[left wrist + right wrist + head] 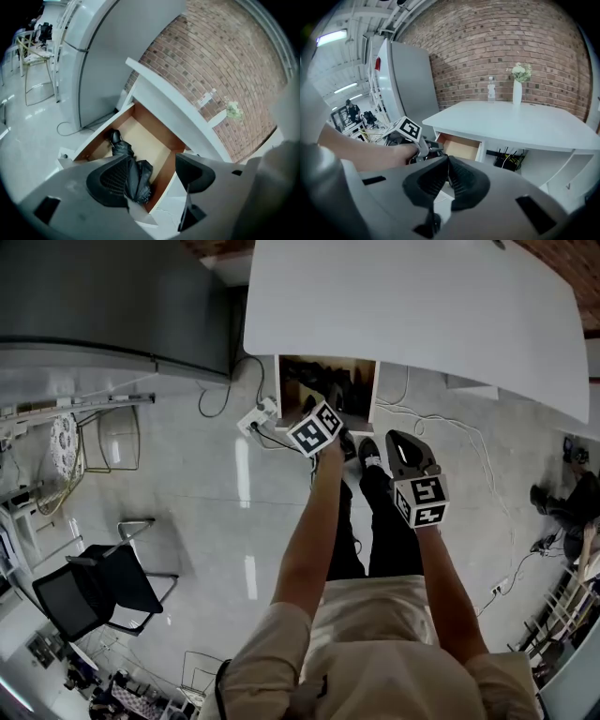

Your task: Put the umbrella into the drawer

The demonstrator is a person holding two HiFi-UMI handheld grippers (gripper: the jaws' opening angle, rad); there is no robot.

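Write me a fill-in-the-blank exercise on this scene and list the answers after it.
1. The folded umbrella lying in the drawer is ____ in colour.
2. The left gripper hangs over the drawer with its jaws ____.
3. The right gripper has its jaws ____, with nothing between them.
4. The wall behind the white table is made of ____.

Answers: black; open; shut; brick.

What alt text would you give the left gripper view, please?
The left tool, jaws apart, looks down into an open wooden drawer where a black folded umbrella lies. The drawer sits under a white table, with a brick wall behind and a grey fridge at left.
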